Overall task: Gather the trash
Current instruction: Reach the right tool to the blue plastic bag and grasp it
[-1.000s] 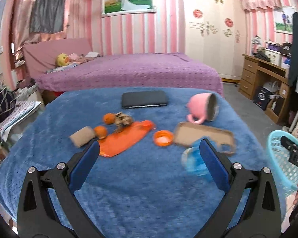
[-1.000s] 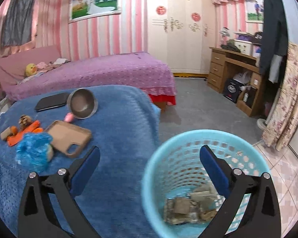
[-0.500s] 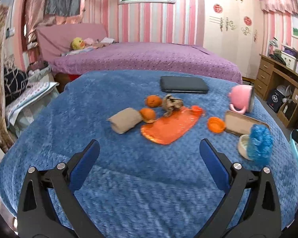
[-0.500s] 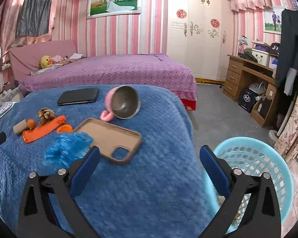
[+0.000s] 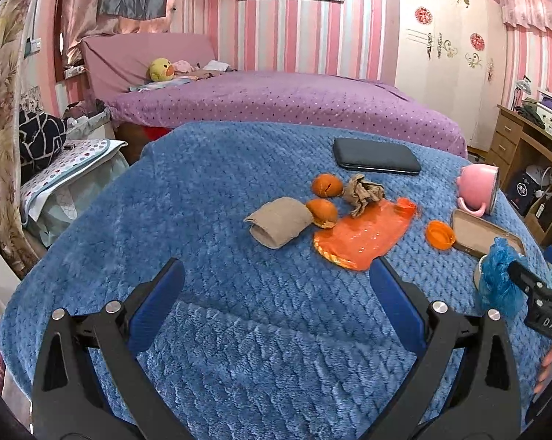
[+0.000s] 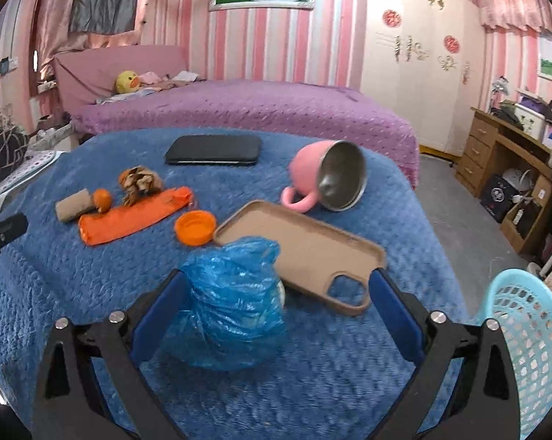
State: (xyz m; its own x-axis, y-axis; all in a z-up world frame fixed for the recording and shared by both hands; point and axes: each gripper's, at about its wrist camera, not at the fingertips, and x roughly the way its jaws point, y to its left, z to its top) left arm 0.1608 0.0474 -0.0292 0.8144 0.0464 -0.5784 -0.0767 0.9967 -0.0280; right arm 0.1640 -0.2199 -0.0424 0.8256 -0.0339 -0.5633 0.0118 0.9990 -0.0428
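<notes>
- Your right gripper (image 6: 276, 315) stands wide and empty over the blue blanket (image 6: 349, 385), its left finger (image 6: 154, 315) just beside the crumpled blue plastic bag (image 6: 231, 300), which sits left of centre in the gap and reaches past the fingertips toward the bed.
- Judged from both views, the bag is the nearest piece of trash and the right gripper is by far the nearer to it; a small shift left would centre it before closing.
- Your left gripper (image 5: 276, 304) also gapes wide and empty, hovering over bare blanket, with the litter ahead and to its right.
- One blue bag; something white shows beneath it, too hidden to name.
- One tan phone case (image 6: 301, 253) lies just behind the bag, its long axis running from far left to near right.
- One orange cap (image 6: 195, 227), one flattened orange wrapper (image 6: 129, 216), one crumpled brown paper (image 6: 140, 183), one cardboard tube (image 6: 74, 205).
- Two orange peels (image 5: 323, 211) show in the left view; only one is visible in the right.
- One pink mug (image 6: 323, 179) on its side, one black phone (image 6: 213, 150).
- One pale blue basket (image 6: 525, 337) waits at your lower right, off the blanket's edge.
</notes>
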